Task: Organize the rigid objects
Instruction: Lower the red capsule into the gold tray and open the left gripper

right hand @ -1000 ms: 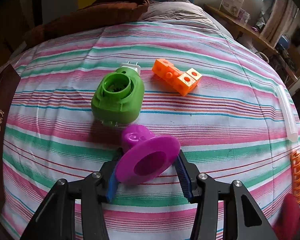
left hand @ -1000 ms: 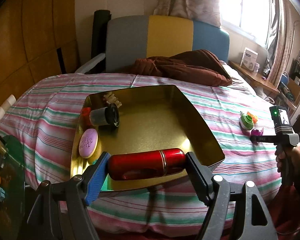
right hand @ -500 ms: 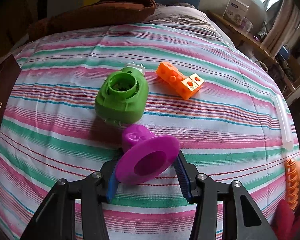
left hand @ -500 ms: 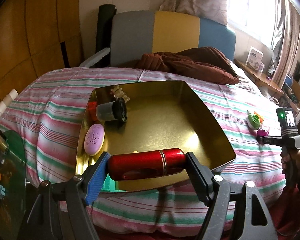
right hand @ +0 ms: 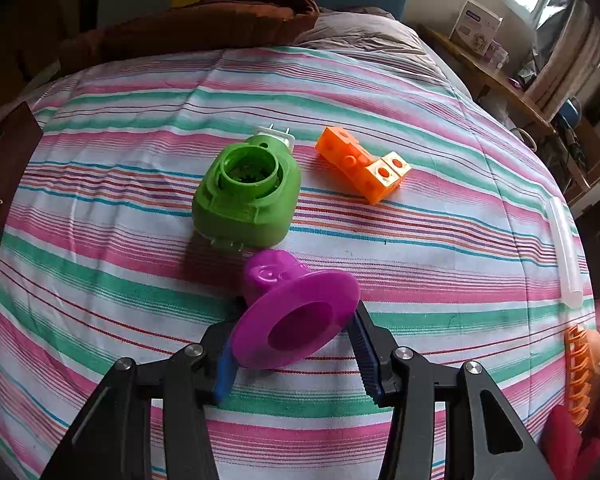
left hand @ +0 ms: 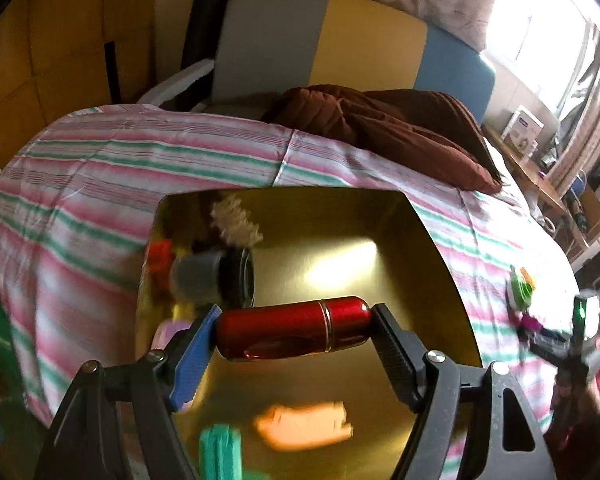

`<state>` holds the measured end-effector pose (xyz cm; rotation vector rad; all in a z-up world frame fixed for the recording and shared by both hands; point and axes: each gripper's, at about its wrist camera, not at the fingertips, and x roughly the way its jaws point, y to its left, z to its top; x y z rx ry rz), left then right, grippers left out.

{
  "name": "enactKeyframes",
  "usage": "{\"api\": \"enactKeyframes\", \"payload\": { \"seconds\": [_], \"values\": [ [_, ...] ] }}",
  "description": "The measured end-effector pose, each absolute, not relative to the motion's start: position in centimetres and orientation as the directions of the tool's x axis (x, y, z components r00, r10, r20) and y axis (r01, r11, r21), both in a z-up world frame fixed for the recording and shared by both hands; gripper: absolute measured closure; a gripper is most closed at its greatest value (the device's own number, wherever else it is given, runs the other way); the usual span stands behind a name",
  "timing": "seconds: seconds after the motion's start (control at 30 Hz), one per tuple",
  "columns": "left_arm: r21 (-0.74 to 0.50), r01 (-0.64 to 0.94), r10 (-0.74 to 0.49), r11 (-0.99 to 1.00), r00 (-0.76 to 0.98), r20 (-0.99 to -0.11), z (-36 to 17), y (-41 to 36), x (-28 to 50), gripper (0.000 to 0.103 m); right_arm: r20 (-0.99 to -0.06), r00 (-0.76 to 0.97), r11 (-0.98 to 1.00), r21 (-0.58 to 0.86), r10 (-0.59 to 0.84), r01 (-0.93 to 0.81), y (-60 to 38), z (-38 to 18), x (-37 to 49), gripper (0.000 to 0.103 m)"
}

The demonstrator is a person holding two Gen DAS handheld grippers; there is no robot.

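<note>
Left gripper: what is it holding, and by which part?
The left gripper holds the red cylinder crosswise, one pad on each end.

Bed: we see a pink, green and white striped cover point(right hand: 420, 240).
Headboard: we see grey, yellow and blue panels point(left hand: 364, 44).
Blanket: brown, heaped at the head point(left hand: 380, 120).
Window: bright daylight, curtained point(left hand: 540, 12).
Wall: we see wood panelling point(left hand: 60, 60).
</note>
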<state>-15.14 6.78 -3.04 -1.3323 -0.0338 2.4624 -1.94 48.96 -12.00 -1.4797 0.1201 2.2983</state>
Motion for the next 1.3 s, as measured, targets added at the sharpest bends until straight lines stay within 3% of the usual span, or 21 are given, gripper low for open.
{"api": "enactKeyframes", "payload": {
  "seconds": [0.57, 0.97, 1.03, 1.3],
  "values": [
    [-0.101, -0.254, 0.207, -0.962, -0.436, -0.876, -9.0, 12.9, -27.5, 0.026, -0.889, -0.358, -0.918, -0.148, 0.287, -0.367, 49.1, -12.1, -2.2, 0.053],
    [-0.077, -0.300, 0.223, -0.951, -0.492, -0.842, -6.7, 12.0, -25.7, 0.026, -0.886, -0.361, -0.918, -0.152, 0.291, -0.367, 48.9, -12.1, -2.3, 0.053],
    [-0.060, -0.304, 0.210, -0.951, -0.487, -0.848, -6.6, 12.1, -26.0, 0.020, -0.884, -0.363, -0.917, -0.154, 0.294, -0.367, 48.8, -12.1, -2.3, 0.053],
    [-0.041, -0.277, 0.194, -0.960, -0.551, -0.811, -4.8, 11.3, -25.0, 0.018, -0.882, -0.368, -0.914, -0.146, 0.293, -0.379, 48.8, -12.1, -2.2, 0.053]
  ]
}}
